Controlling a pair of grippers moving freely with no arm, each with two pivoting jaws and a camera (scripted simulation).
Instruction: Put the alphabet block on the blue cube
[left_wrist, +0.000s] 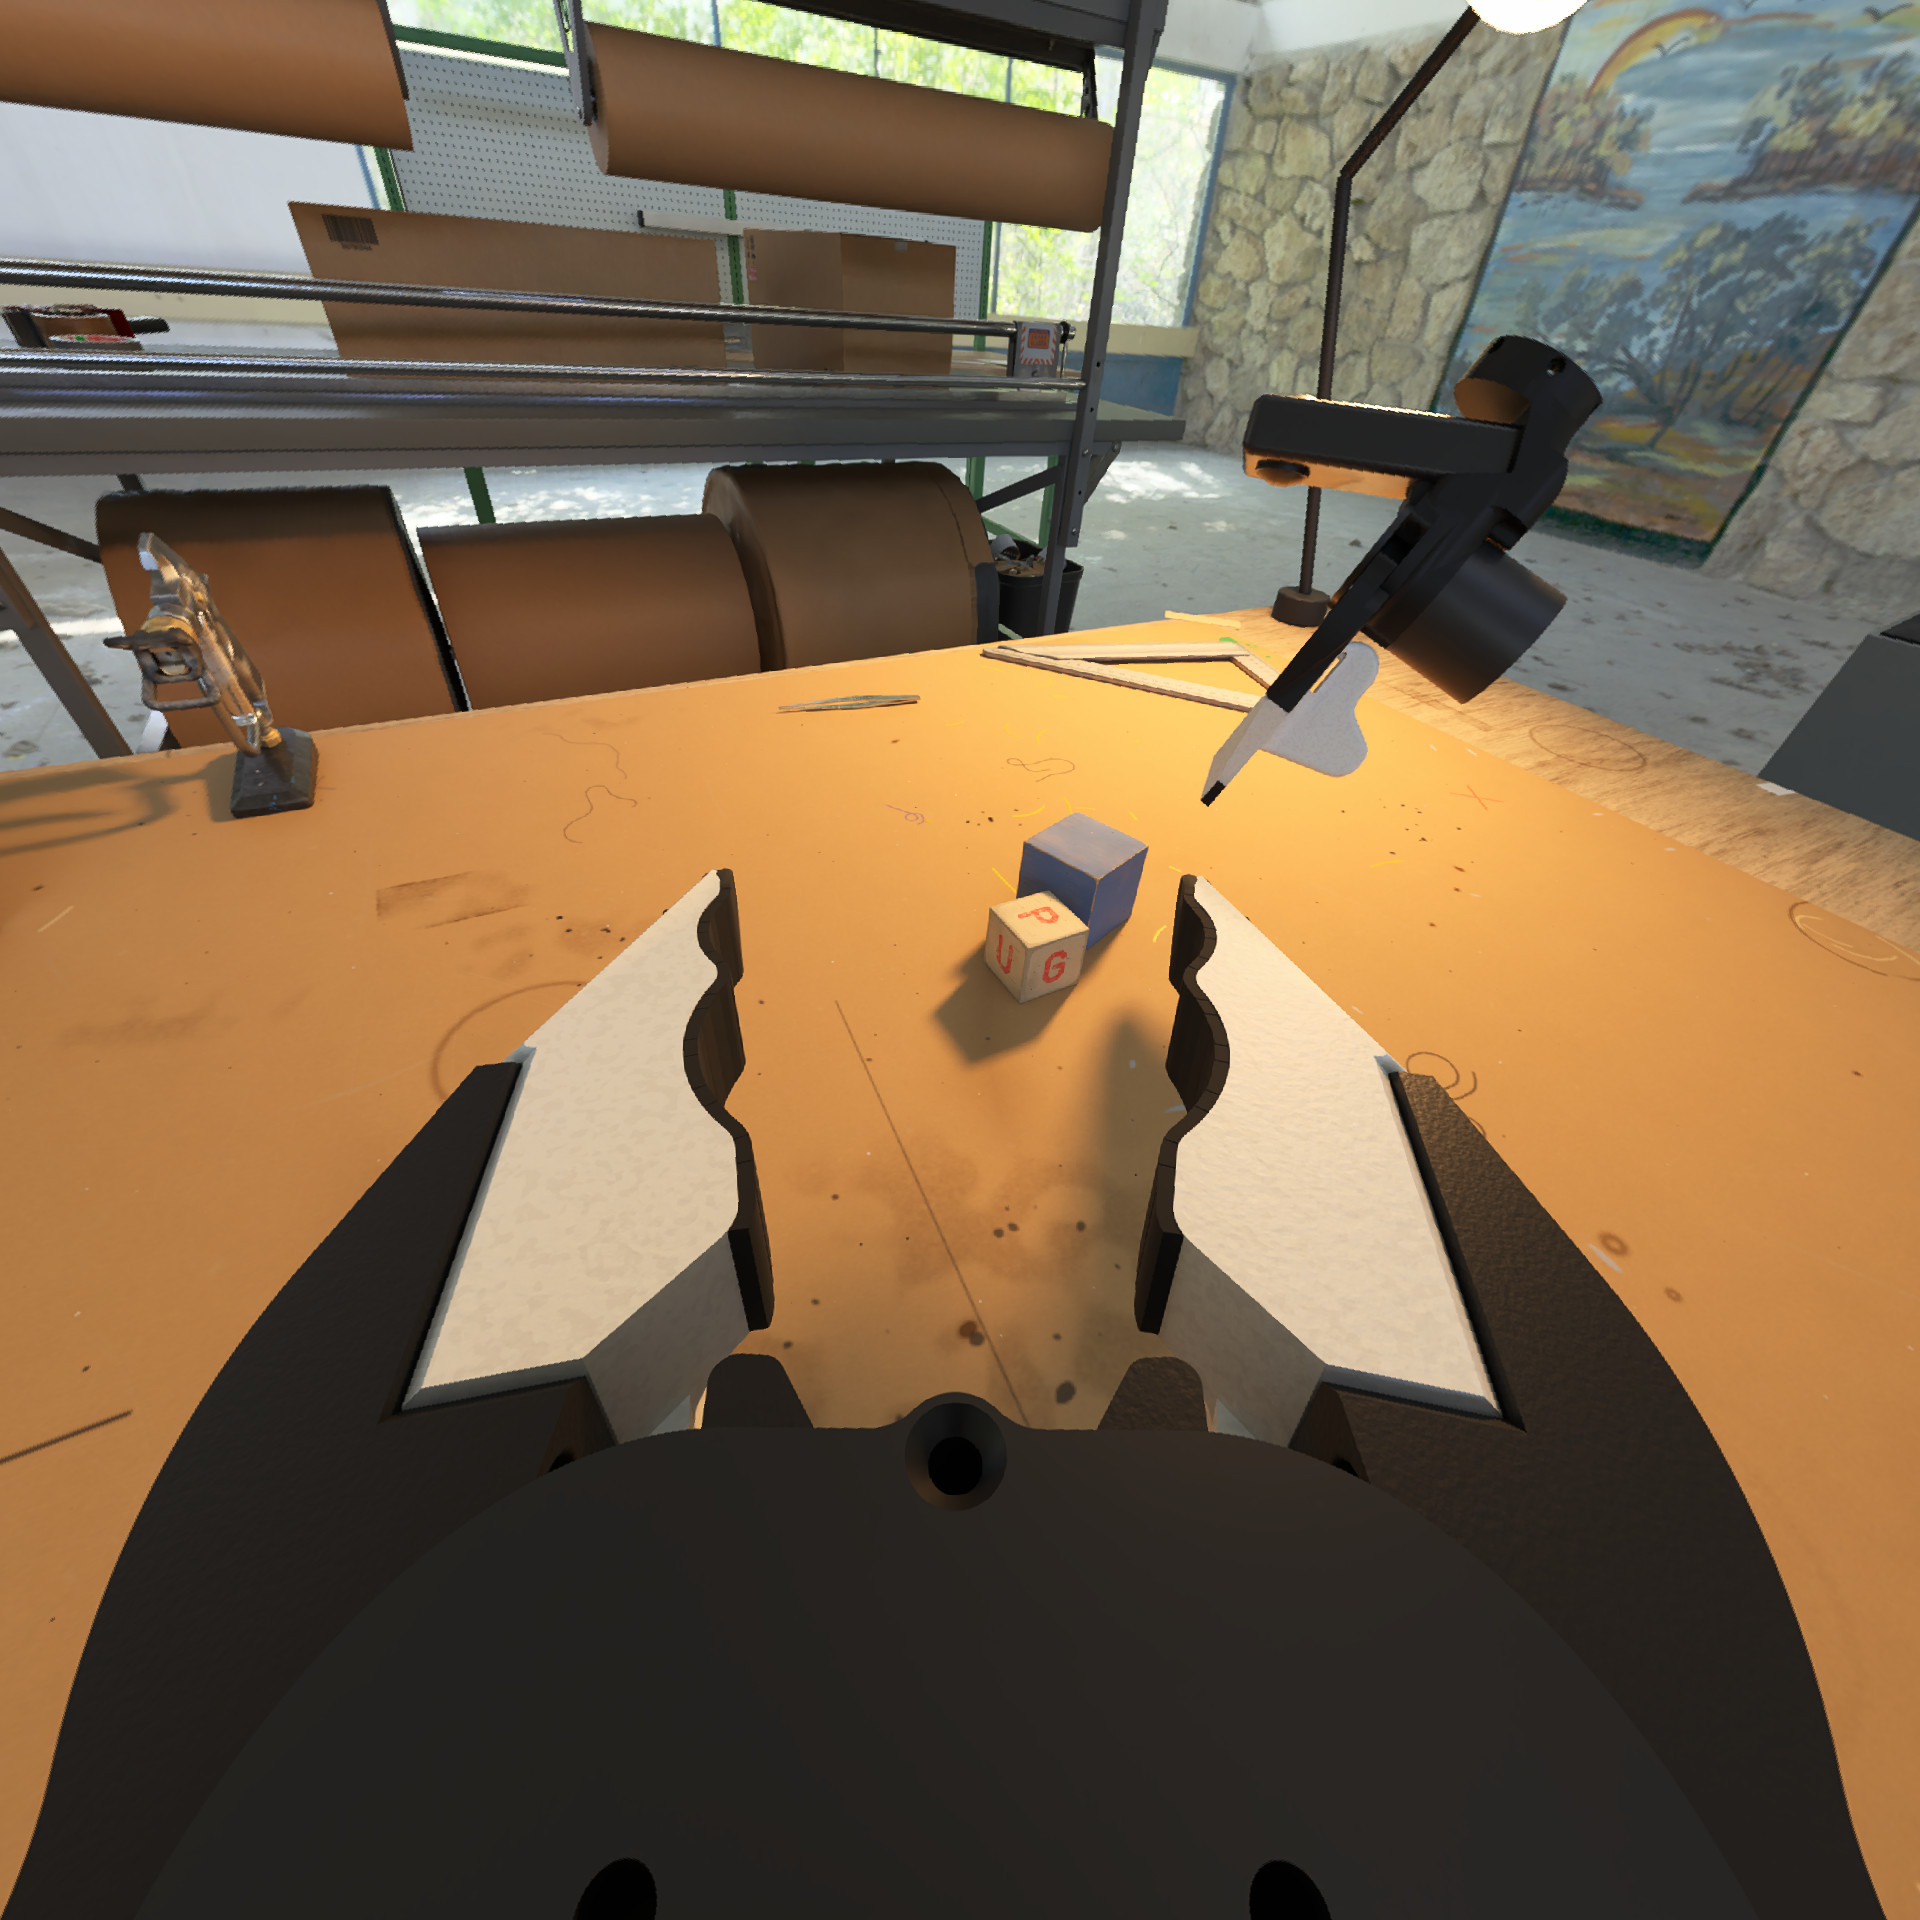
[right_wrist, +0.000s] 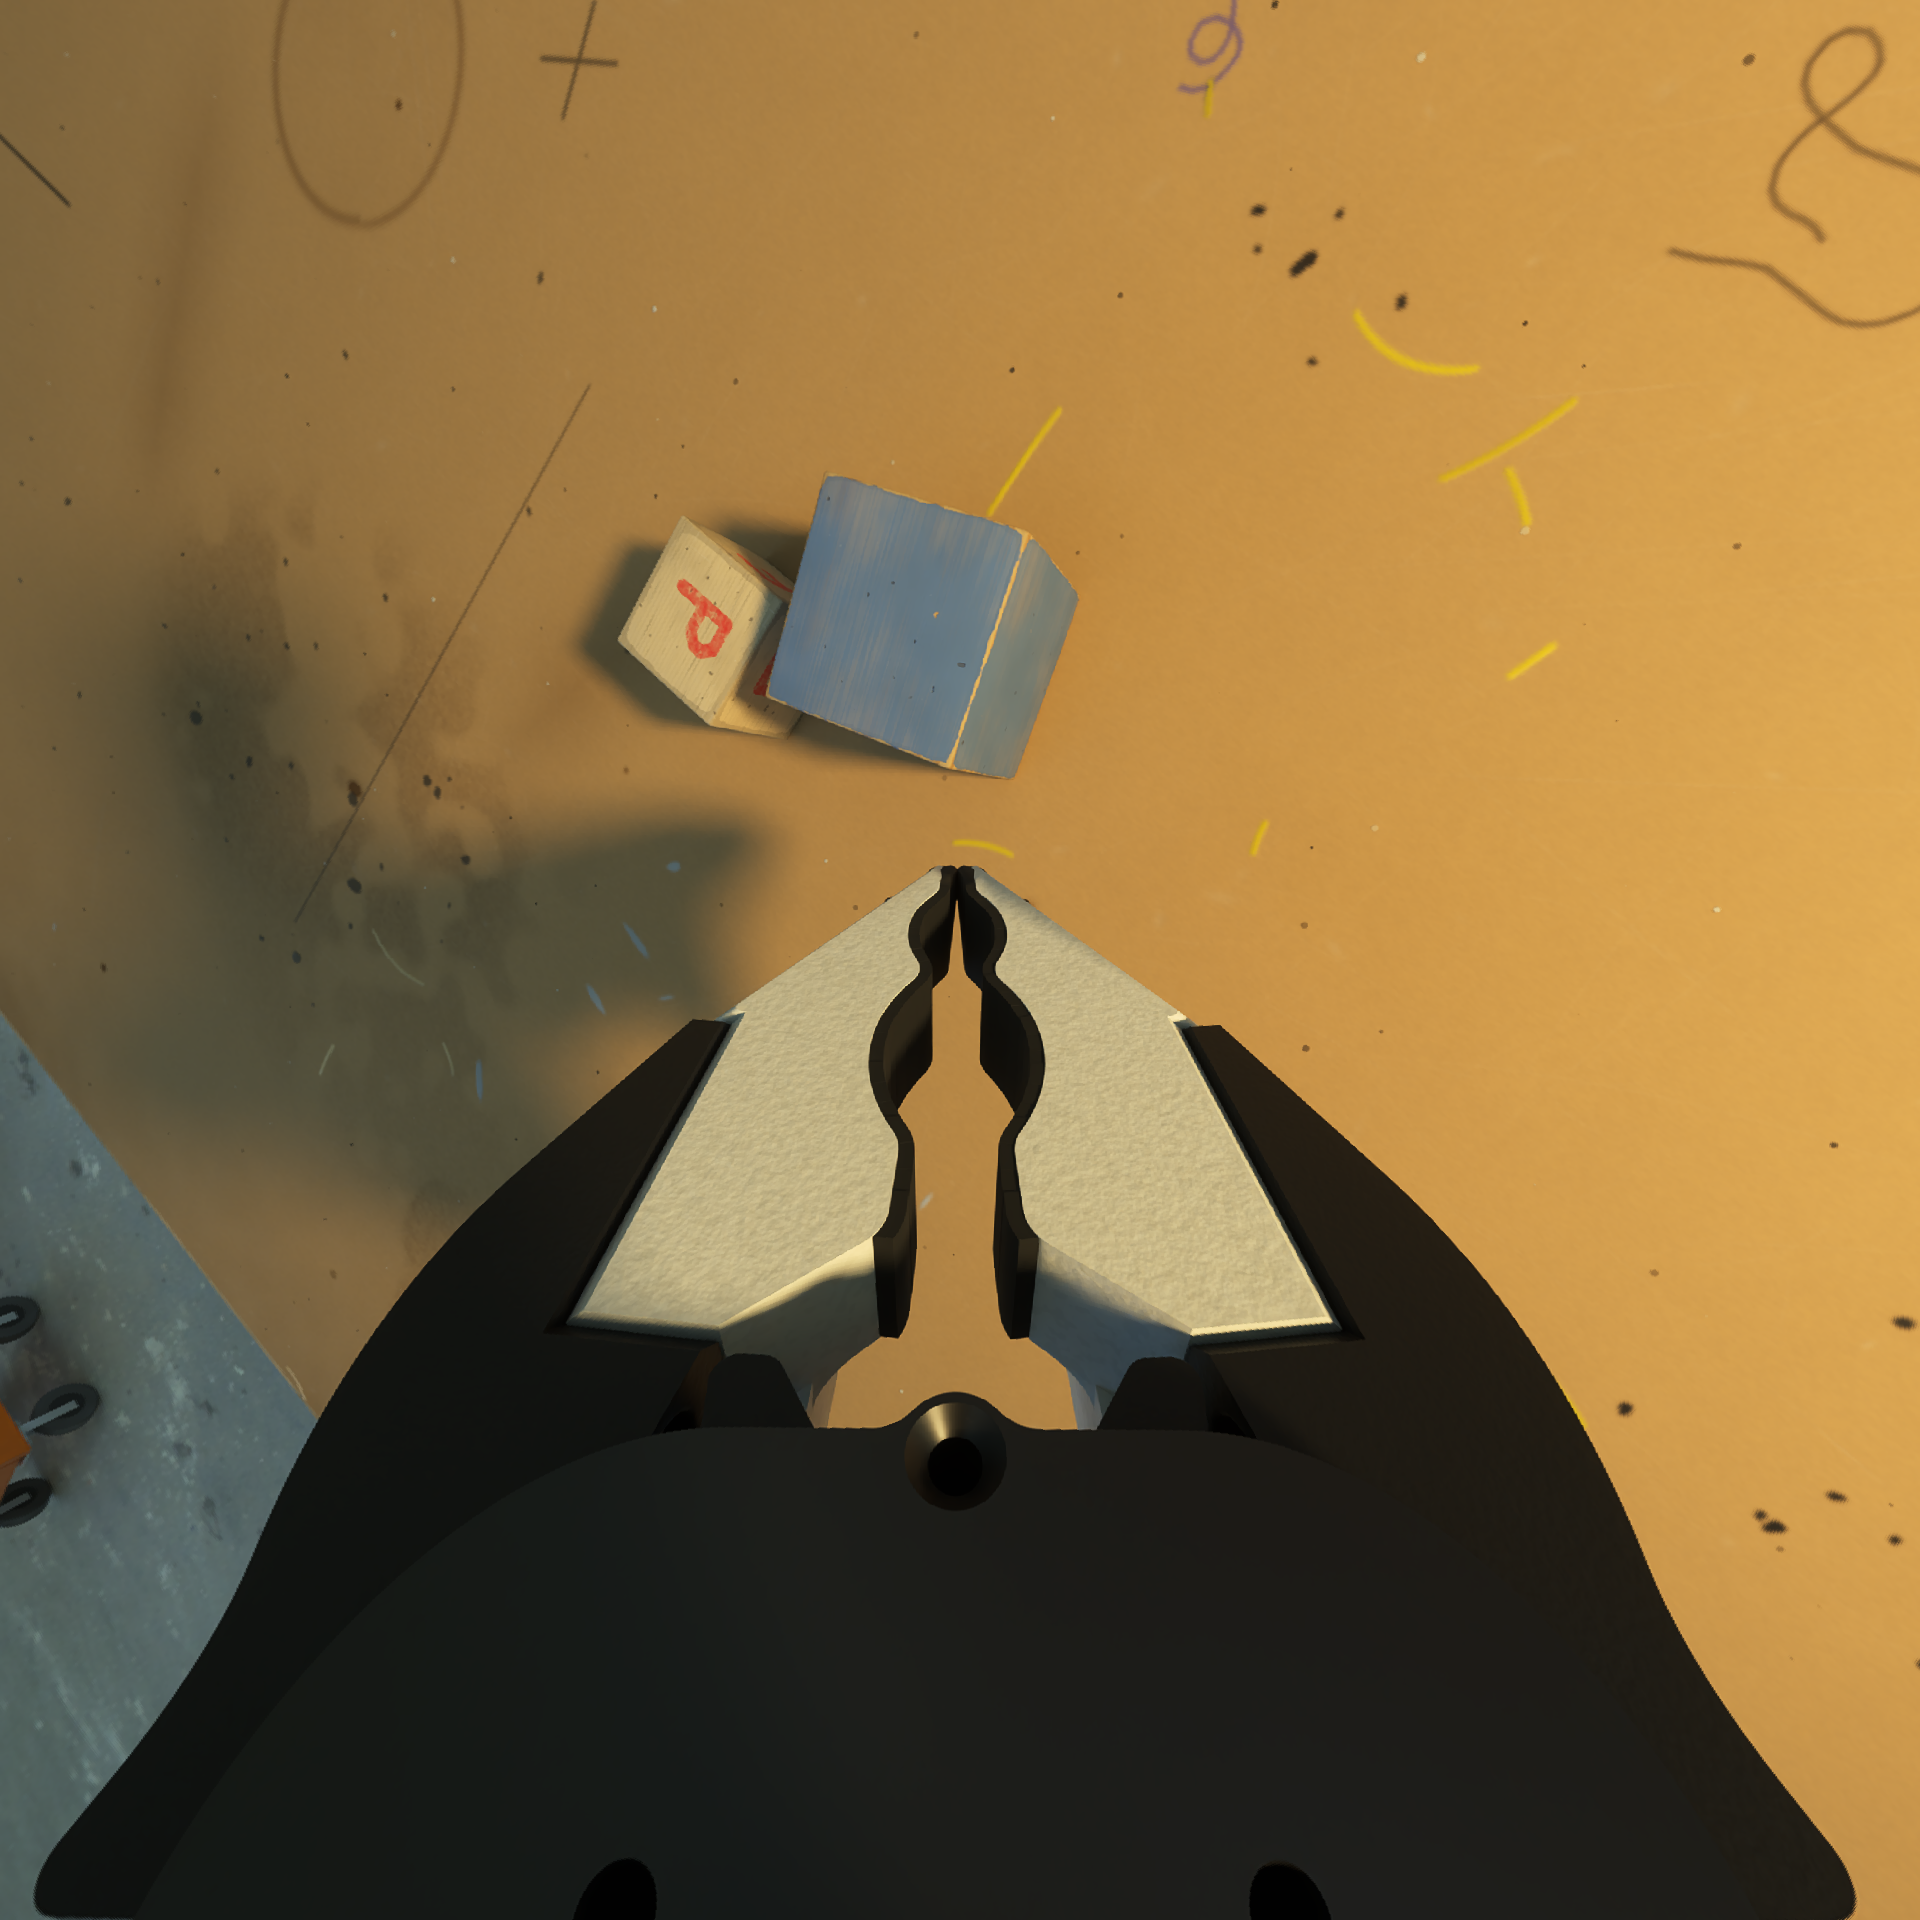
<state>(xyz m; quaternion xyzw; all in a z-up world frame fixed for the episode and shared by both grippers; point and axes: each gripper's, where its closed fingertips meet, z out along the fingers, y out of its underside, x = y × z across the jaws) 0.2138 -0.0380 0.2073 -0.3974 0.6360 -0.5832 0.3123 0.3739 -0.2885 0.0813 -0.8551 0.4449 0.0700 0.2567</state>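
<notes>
A small pale wooden alphabet block (left_wrist: 1034, 948) with red letters stands on the orange table, touching the larger blue cube (left_wrist: 1086, 871) just behind it. My left gripper (left_wrist: 956, 883) is open and empty, low over the table, short of the block. My right gripper (left_wrist: 1214, 792) hangs above and to the right of the cube, pointing down. In the right wrist view the block (right_wrist: 701, 621) lies left of the cube (right_wrist: 904, 618), both beyond my shut, empty right gripper (right_wrist: 956, 873).
A metal figure on a dark base (left_wrist: 223, 681) stands at the table's far left. Tweezers (left_wrist: 847, 703) and a wooden set square (left_wrist: 1132, 665) lie near the far edge, by a lamp stand (left_wrist: 1311, 561). Racks with cardboard rolls (left_wrist: 592, 603) stand behind. The table edge and grey floor (right_wrist: 114, 1351) show lower left.
</notes>
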